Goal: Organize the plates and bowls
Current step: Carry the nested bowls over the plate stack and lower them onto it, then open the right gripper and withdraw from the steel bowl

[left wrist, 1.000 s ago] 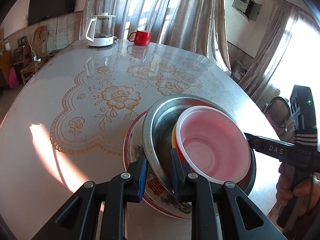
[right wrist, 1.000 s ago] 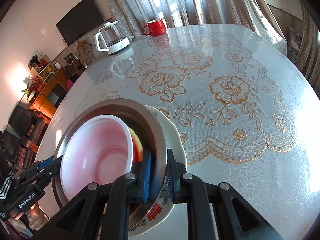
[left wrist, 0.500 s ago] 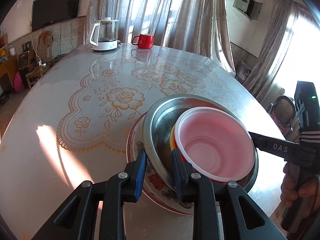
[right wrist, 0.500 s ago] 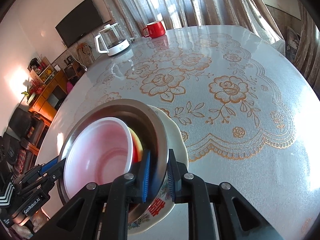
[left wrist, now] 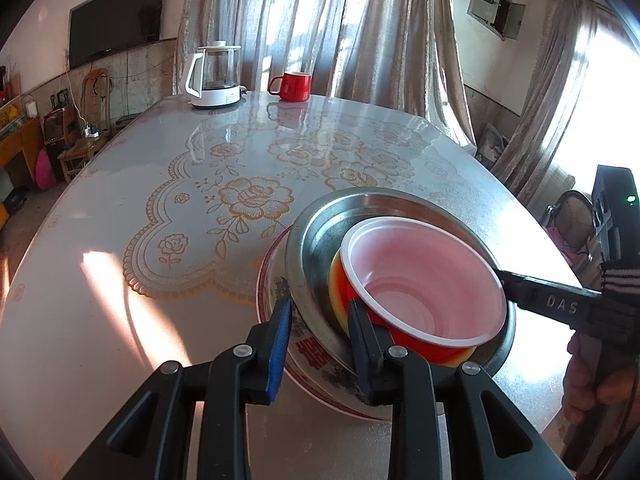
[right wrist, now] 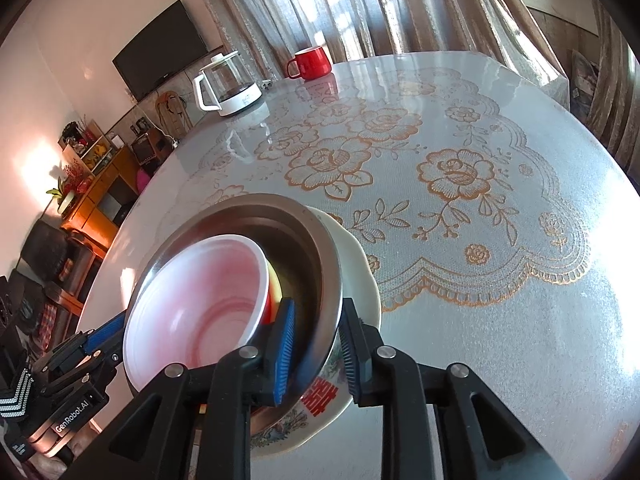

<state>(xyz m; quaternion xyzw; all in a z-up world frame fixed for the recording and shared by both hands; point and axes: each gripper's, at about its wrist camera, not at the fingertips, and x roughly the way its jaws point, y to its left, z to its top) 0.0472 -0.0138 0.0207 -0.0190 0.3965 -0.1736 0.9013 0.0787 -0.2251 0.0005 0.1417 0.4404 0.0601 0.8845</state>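
Observation:
A stack sits near the table's near edge: a flowered ceramic plate (left wrist: 312,356) (right wrist: 356,272), a steel bowl (left wrist: 316,248) (right wrist: 296,248) on it, and inside that a yellow bowl (left wrist: 335,284) under a red plastic bowl (left wrist: 420,288) (right wrist: 200,300) with a pale pink inside. My left gripper (left wrist: 320,336) straddles the steel bowl's near rim. Its jaws are opening, and the pads stand off the metal. My right gripper (right wrist: 318,344) straddles the opposite rim the same way, jaws opening, with a gap on both sides. Each gripper shows in the other's view at the stack's far side.
A white-based glass kettle (left wrist: 216,76) (right wrist: 228,88) and a red mug (left wrist: 294,86) (right wrist: 312,62) stand at the far end of the lace-patterned table (left wrist: 120,280). A person's hand (left wrist: 592,392) holds the right gripper off the table's right edge. Chairs and cabinets line the room.
Both pairs of jaws have widened from a tight clamp on the steel bowl's rim to a visible gap. The stack has stayed in place.

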